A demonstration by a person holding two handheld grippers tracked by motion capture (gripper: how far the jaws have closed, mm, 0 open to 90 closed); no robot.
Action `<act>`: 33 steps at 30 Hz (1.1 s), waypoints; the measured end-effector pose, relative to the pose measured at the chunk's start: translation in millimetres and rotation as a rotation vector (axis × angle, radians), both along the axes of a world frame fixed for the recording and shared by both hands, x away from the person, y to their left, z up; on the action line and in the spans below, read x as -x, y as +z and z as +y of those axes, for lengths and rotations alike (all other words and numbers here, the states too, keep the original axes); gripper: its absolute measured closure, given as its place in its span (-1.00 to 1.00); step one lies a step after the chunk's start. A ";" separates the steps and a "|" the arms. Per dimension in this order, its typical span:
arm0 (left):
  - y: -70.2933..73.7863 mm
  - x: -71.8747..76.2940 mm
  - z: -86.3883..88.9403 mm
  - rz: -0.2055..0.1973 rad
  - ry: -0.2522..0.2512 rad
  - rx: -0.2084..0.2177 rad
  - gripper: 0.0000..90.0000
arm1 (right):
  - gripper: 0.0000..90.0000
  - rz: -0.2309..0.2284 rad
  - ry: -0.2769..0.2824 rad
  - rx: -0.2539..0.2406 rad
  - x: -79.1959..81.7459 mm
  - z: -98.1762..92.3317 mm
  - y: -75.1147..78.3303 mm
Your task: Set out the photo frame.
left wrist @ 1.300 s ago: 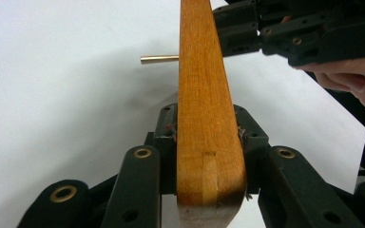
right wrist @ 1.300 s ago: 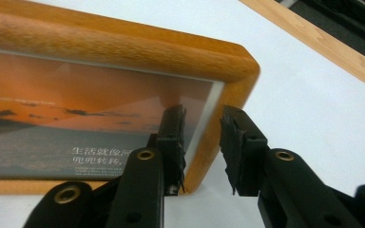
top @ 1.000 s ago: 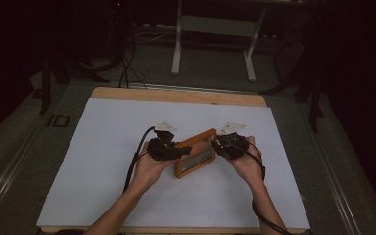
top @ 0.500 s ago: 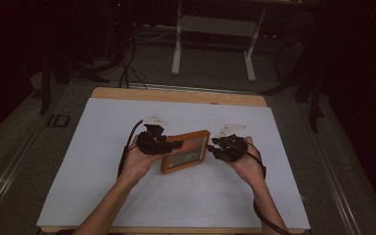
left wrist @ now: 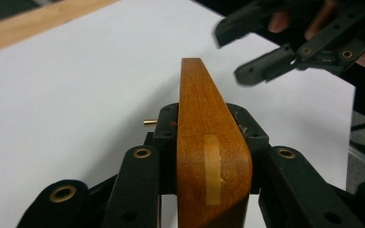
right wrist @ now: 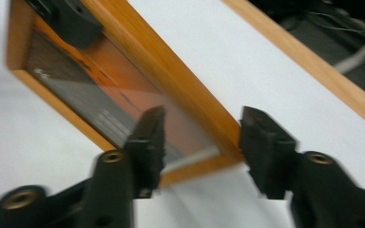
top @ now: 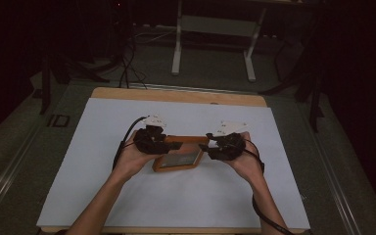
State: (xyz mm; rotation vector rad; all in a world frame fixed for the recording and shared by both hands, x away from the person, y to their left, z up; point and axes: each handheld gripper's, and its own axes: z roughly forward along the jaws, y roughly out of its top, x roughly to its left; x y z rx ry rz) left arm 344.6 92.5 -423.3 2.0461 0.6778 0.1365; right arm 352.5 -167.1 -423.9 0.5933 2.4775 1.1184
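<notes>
**Frame handover, item in transit**

My left gripper (left wrist: 204,142) is clamping the rim of the orange-brown rectangular wooden picture frame (top: 178,157), now swung level above the white table sheet (top: 93,147). My right gripper (right wrist: 199,142) is straddling its corner, jaws apart; a two-handed hold seems imminent.

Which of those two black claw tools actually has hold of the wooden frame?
The left gripper: its jaws are shut on the wooden frame's edge. The right gripper stands open, its jaws straddling the frame's corner without pinching it.
</notes>
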 end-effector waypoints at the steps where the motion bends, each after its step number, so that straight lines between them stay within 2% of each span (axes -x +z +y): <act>1: -0.1 0.7 -1.0 -0.009 -0.016 -0.003 0.53 | -0.02 0.003 0.016 0.007 -1.1 2.5 -0.5; 2: -0.1 0.7 -1.0 -0.009 -0.016 -0.003 0.53 | -0.02 0.003 0.016 0.007 -1.1 2.5 -0.5; 3: 0.0 1.8 -2.9 -0.023 -0.043 -0.012 0.53 | -0.13 0.011 0.052 0.012 -3.4 7.7 -2.7; 7: 1.5 2.9 -6.1 -0.043 -0.082 -0.030 0.52 | -0.30 0.031 0.131 0.026 -5.7 16.7 -7.5; 8: 1.5 2.9 -6.1 -0.043 -0.082 -0.030 0.52 | -0.30 0.031 0.131 0.026 -5.7 16.7 -7.5; 10: 2.3 4.0 -7.8 -0.056 -0.099 -0.039 0.52 | -0.34 0.047 0.166 0.026 -8.4 19.5 -9.3; 13: 3.4 5.5 -10.2 -0.077 -0.125 -0.055 0.51 | -0.29 0.067 0.202 0.031 -11.9 21.9 -10.9; 14: 4.9 6.4 -11.9 -0.098 -0.155 -0.078 0.51 | -0.27 0.079 0.213 0.039 -12.6 22.9 -11.6; 15: 5.5 6.6 -12.5 -0.106 -0.164 -0.089 0.51 | -0.23 0.087 0.227 0.051 -13.8 23.9 -12.4; 16: 6.0 6.3 -12.6 -0.107 -0.175 -0.094 0.51 | -0.17 0.098 0.243 0.058 -14.2 24.5 -12.8; 18: 6.4 4.5 -12.4 -0.109 -0.197 -0.098 0.51 | -0.11 0.091 0.256 0.079 -12.7 25.0 -13.1; 22: 6.3 2.4 -11.4 -0.093 -0.207 -0.096 0.47 | 0.09 0.083 0.278 0.092 -12.0 19.9 -10.9; 24: 6.2 2.7 -11.4 -0.094 -0.209 -0.095 0.45 | 0.17 0.094 0.290 0.090 -11.3 16.6 -9.9; 28: 5.7 2.2 -10.9 -0.085 -0.193 -0.084 0.28 | 0.37 0.092 0.317 0.083 -8.5 10.8 -9.1; 31: 7.2 -0.1 -8.4 -0.086 -0.179 -0.017 0.20 | 0.41 0.073 0.318 0.081 -5.2 8.8 -10.1; 32: 7.2 -0.1 -8.4 -0.086 -0.179 -0.017 0.15 | 0.43 0.067 0.319 0.078 -4.7 8.4 -10.5; 33: 9.4 -0.7 -6.8 -0.088 -0.166 0.015 0.06 | 0.44 0.066 0.316 0.078 -4.2 7.5 -10.5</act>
